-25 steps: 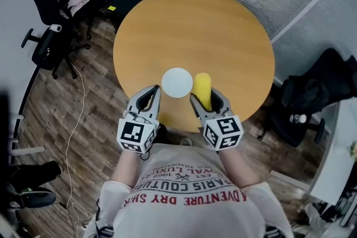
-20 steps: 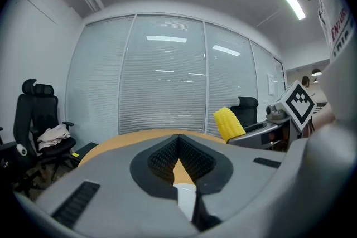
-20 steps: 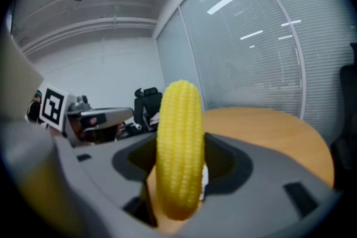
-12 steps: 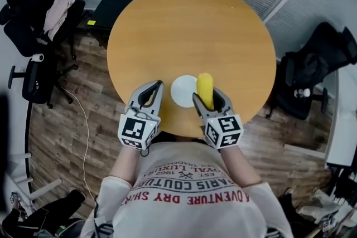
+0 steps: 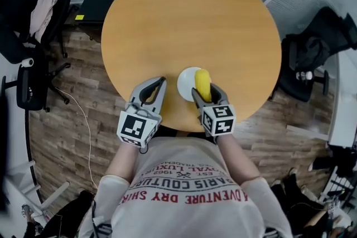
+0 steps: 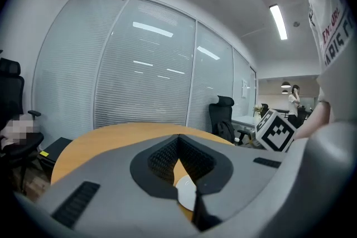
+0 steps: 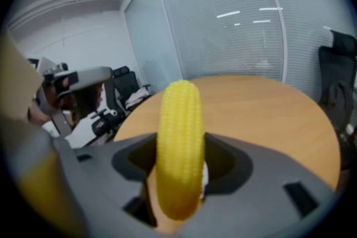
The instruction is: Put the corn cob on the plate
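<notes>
The yellow corn cob (image 5: 202,84) is held lengthwise in my right gripper (image 5: 205,93), which is shut on it; the cob (image 7: 179,147) sticks out forward between the jaws. It hangs over the right part of the small white plate (image 5: 187,82) near the round table's front edge. My left gripper (image 5: 155,87) is shut and holds nothing, just left of the plate. Through its jaws a sliver of the plate (image 6: 186,193) shows.
The round wooden table (image 5: 189,25) has nothing else on it. Black office chairs (image 5: 28,19) stand left, and another black chair (image 5: 312,53) stands right. A cable (image 5: 83,131) runs over the wood floor. Glass walls with blinds lie beyond the table.
The corn cob, held in my right gripper, has moved left from beside the plate to over its right part. My left gripper has stayed shut beside the plate.
</notes>
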